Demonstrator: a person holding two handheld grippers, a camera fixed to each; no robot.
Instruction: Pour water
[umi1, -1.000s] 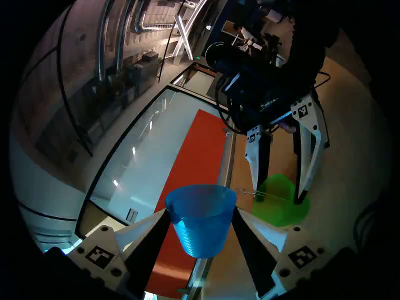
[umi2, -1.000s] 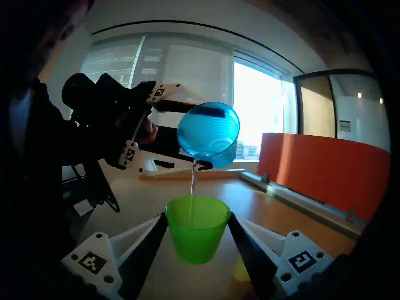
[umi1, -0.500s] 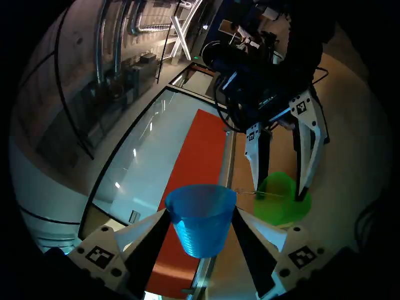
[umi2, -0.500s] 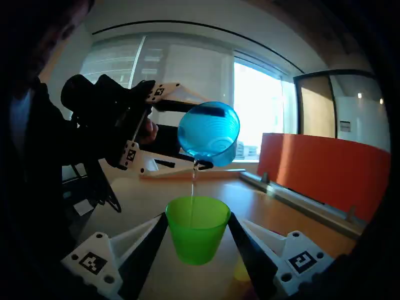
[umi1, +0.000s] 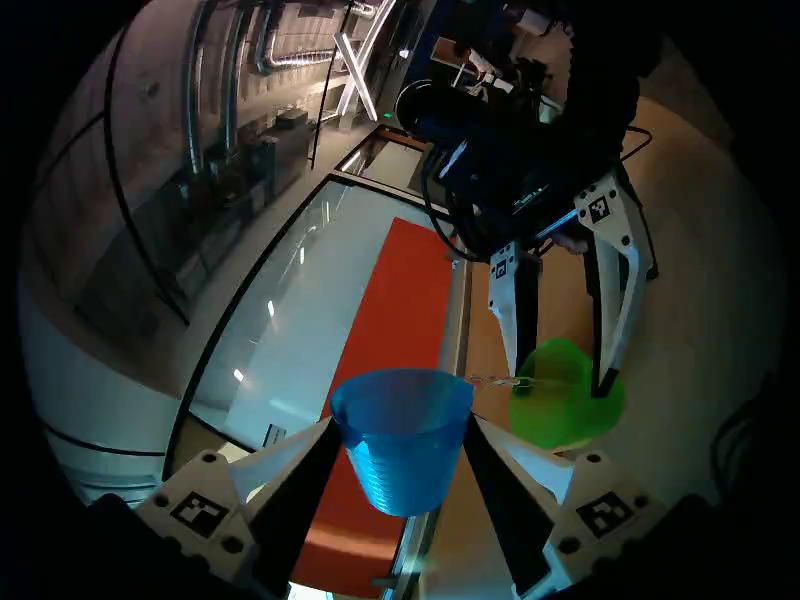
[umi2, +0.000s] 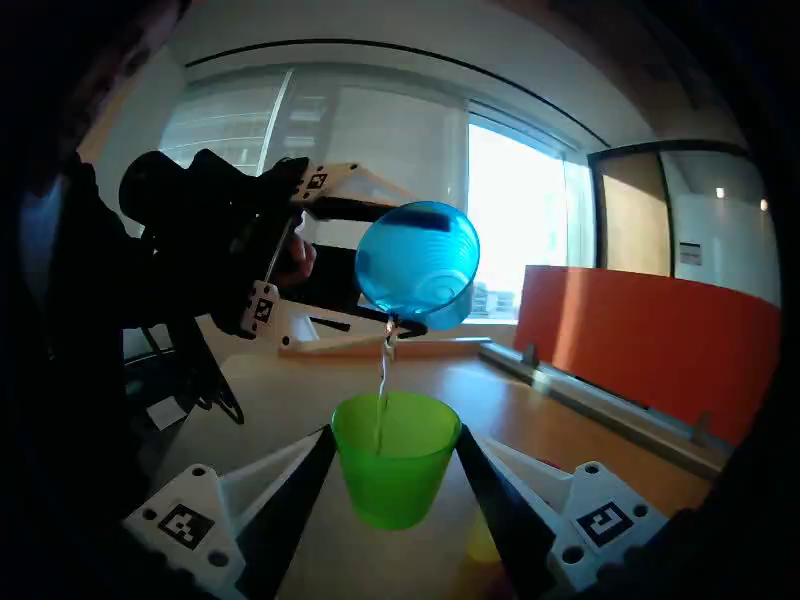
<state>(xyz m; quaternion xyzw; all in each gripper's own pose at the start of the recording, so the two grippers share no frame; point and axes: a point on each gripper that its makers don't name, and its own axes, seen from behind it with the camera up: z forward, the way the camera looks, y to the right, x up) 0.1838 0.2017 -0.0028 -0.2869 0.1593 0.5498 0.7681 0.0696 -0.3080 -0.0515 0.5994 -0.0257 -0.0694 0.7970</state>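
In the left gripper view, the left tongs (umi1: 400, 430) are closed on the blue cup (umi1: 402, 455), one finger pressed to each side of its wall, the cup sitting right at the fingertips. Beyond it, a thin stream of water (umi1: 497, 380) leaves the cup's rim toward the green cup (umi1: 570, 410), which stands between the fingers of the right tongs (umi1: 560, 385) over the wooden surface (umi1: 690, 330). Compared with a second ago, the green cup and those far tongs sit a touch further right and the whole scene has rolled slightly. That suggests the left hand is tipping the blue cup a little more.

In the right gripper view, the right tongs clamp the green cup on both sides, low and centred. I cannot tell whether its base rests on the surface or is held just above it. The blue cup hangs above it, tilted with its mouth toward the camera, and a hand (umi2: 297, 262) is behind it. The stream still lands inside the green rim, but it now looks a little wavier near the lip than half a second ago. Neither cup has moved much, so the pour seems to be mid-course. To my eye the water is landing cleanly, and the added tilt is probably keeping it flowing as the blue cup empties.
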